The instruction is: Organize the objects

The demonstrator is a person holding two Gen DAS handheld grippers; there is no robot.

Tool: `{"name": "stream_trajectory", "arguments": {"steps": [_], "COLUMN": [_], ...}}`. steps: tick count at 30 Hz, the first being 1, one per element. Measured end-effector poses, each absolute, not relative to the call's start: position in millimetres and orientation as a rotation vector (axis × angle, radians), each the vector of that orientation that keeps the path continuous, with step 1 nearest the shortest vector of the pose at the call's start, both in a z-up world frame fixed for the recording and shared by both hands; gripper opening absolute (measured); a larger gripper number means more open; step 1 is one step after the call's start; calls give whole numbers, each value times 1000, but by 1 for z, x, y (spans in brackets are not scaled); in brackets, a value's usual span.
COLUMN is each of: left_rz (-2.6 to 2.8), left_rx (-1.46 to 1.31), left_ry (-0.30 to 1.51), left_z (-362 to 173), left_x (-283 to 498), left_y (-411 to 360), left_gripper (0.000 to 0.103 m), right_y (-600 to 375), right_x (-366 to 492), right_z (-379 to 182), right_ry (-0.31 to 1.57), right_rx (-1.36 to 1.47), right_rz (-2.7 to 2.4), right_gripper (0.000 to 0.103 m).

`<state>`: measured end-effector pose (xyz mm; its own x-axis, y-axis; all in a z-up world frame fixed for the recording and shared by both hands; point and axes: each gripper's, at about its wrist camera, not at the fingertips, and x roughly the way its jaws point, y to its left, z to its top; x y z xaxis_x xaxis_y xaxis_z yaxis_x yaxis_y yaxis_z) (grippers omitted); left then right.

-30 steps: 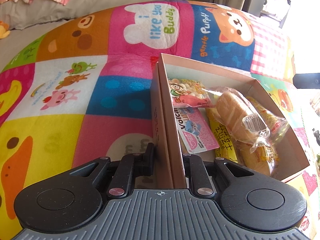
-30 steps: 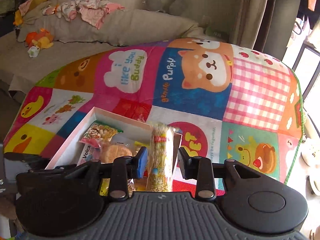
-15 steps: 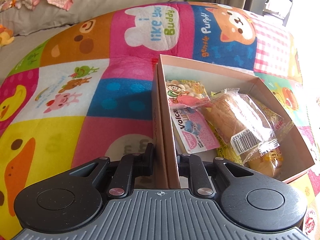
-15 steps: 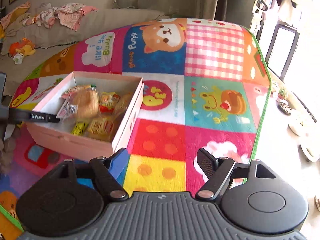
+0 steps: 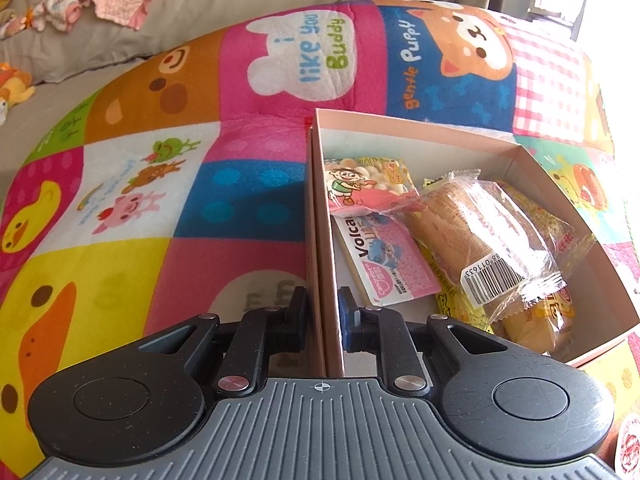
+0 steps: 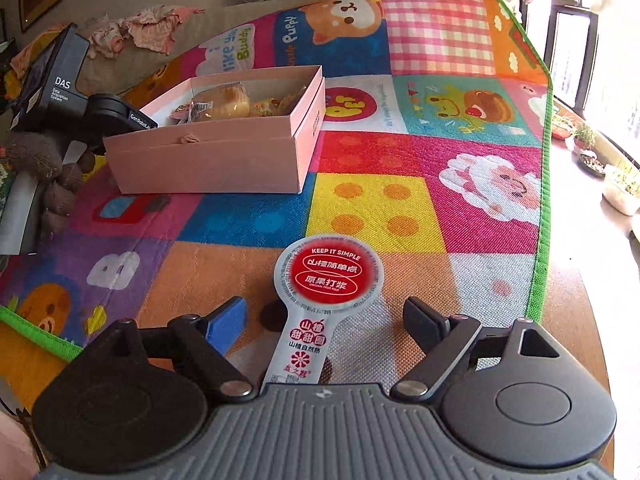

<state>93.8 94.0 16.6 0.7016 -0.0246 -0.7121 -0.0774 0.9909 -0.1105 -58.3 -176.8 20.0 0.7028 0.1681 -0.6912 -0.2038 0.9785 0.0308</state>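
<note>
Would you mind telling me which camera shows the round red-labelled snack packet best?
The right wrist view: the snack packet lies flat on the mat between the open right gripper. The left wrist view shows only a sliver at its bottom-right edge.

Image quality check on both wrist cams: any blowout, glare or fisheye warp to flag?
Left wrist: window light blows out the upper right; glare on the clear bread wrapper; the play mat bulges from fisheye warp. Right wrist: the window side at right is overexposed; the red round snack pack reads slightly soft; the pink box is sharp, its near wall in shade.
</note>
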Motion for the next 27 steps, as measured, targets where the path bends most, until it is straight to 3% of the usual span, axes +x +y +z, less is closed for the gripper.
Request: {"name": "stream_trajectory", "arguments": {"steps": [9, 27], "left_rz": [27, 5], "left_rx": [-142, -156], "left_ry": [792, 795], "left_z": [16, 16], "left_x": [93, 93], "left_y": [96, 100], "left_gripper": [18, 19], "right_y": [-160, -167], "right_x": [-88, -35], "right_z": [26, 19], "right_ry": [749, 762], "right_rx": [-57, -124], "right_rz": [353, 248], "right_gripper": [86, 86]}}
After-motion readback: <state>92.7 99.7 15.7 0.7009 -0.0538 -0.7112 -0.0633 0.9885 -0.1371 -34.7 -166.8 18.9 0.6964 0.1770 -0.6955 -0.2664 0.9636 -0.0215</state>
